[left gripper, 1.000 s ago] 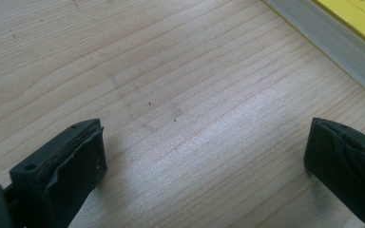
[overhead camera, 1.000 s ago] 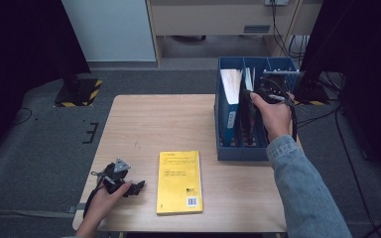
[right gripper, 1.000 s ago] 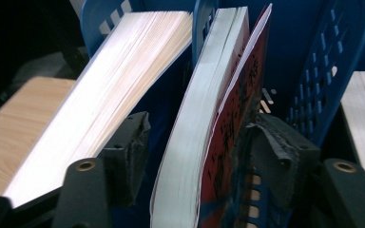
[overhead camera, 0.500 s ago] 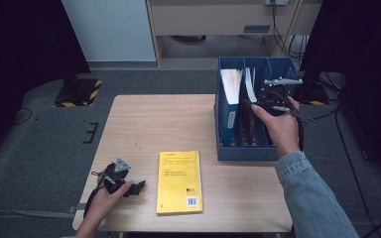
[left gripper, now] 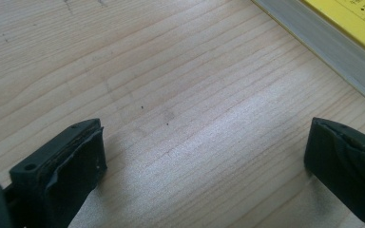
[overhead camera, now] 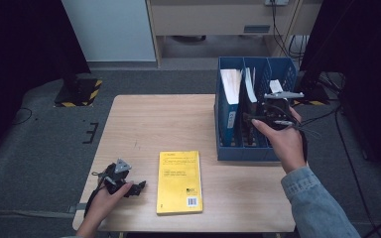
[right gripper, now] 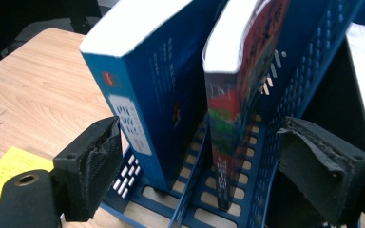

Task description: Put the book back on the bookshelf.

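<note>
Right gripper (overhead camera: 252, 120) at the blue file rack (overhead camera: 228, 148), its fingers just spreading, nothing pinched.
Two books stand upright in the rack; left gripper (overhead camera: 138, 187) rests spread-fingered beside the yellow book (overhead camera: 179, 181) on the desk (overhead camera: 168, 124).

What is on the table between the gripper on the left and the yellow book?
Nothing: in the high view, bare wood separates the left gripper from the flat yellow book.
</note>
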### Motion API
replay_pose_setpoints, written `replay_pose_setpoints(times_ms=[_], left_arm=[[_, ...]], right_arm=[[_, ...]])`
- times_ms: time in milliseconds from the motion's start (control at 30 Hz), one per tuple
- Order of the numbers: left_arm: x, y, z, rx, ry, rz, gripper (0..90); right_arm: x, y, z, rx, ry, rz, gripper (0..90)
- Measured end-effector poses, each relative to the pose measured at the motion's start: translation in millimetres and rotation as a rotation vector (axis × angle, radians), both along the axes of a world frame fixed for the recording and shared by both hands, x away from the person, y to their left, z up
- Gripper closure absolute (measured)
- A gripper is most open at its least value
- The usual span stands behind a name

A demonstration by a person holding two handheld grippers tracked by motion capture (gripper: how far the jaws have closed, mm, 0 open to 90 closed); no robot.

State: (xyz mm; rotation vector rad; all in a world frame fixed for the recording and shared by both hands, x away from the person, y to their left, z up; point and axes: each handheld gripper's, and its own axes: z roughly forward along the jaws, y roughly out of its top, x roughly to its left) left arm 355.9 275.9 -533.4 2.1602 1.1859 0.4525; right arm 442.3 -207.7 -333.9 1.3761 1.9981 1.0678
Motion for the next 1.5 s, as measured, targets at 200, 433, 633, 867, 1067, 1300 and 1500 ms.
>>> replay_pose_setpoints(times_ms=[200, 433, 633, 867, 1067, 1300, 1500], left_arm=[[-0.6, -0.5, 0.1, 0.001, 0.0, 0.001, 0.0], [-1.7, -0.7, -0.4, -0.002, -0.005, 0.005, 0.0], [-1.6, -0.7, -0.4, -0.002, -0.005, 0.005, 0.0], [-0.9, -0.5, -0.9, -0.006, -0.011, -0.001, 0.0], [-0.9, -0.2, -1.2, -0.007, -0.014, -0.003, 0.0], [1.4, -1.4, -1.0, -0.006, -0.011, -0.007, 0.0], [1.9, -1.5, -1.0, -0.006, -0.01, -0.01, 0.0]], right_arm=[[-12.4, -4.0, -7.6, 0.018, 0.003, 0.008, 15.2], [-38.1, -4.1, -16.8, 0.014, -0.007, 0.039, 15.2], [-54.7, -4.8, -38.6, 0.027, 0.013, 0.067, 15.0], [-66.3, 0.1, -64.0, -0.019, 0.023, 0.083, 13.6], [-79.0, 20.4, -81.3, -0.047, 0.02, 0.149, 11.9], [-86.0, 43.8, -100.7, -0.043, 0.033, 0.223, 12.0], [-87.5, 71.0, -110.3, -0.056, 0.069, 0.293, 14.4]])
